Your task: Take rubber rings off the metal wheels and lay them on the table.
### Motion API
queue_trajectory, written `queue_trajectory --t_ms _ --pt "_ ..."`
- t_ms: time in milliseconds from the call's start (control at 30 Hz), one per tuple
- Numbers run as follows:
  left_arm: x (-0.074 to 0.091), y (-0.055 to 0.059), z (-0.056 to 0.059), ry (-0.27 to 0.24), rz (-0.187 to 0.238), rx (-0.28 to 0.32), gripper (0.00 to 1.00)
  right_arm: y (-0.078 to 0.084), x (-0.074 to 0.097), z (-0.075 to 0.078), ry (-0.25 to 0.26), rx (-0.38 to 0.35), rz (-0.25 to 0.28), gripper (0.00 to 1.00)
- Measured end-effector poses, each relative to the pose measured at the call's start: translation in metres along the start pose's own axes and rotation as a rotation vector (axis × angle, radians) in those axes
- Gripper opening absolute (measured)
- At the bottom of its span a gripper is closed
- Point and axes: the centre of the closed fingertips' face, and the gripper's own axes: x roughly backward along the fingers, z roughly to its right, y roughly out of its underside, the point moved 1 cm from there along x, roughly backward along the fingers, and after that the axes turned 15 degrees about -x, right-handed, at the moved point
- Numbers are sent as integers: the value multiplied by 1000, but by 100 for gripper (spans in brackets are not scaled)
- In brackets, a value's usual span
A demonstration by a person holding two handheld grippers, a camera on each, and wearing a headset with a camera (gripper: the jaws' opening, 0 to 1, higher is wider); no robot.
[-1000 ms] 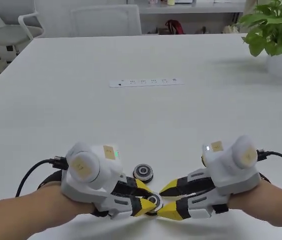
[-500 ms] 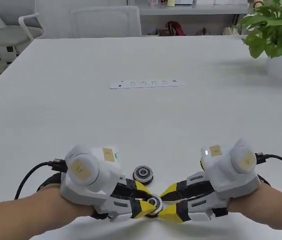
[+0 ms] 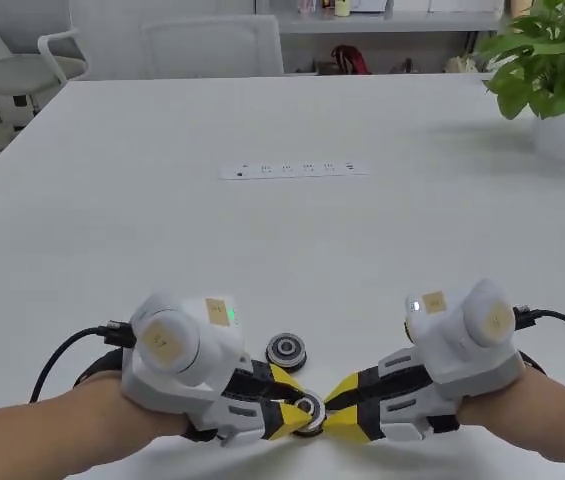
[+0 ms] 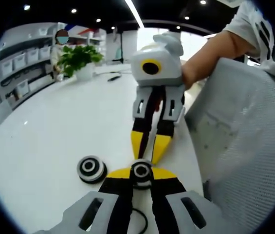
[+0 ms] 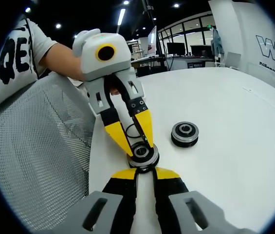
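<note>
White table [image 3: 382, 260], near edge. My left gripper [image 3: 290, 414] is clamped on a metal wheel [image 3: 308, 407], one jaw on each side. My right gripper [image 3: 336, 412] meets it from the opposite side, jaws narrow, tips at the rubber ring [image 5: 155, 157]; whether they pinch it, I cannot tell. A second wheel [image 3: 287, 349] lies just beyond, apart. Power strip [image 3: 295, 168] mid-table.

Left gripper [image 3: 294, 412], right gripper [image 3: 338, 410]: white, jaws black and yellow. Near wheel [image 3: 308, 407], far wheel [image 3: 286, 349]: silver, black-ringed. Table [image 3: 262, 230]: white. Plant [image 3: 544, 48]: green.
</note>
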Motion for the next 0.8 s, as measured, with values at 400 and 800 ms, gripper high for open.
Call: queue_trajectory --t_ms 400,800 --pt "0 0 0 -4 -1 -1 13 1 0 0 3 -25 -6 8" --pt "-1 0 -1 -16 -4 2 13 2 1 -1 3 -44 -18 0"
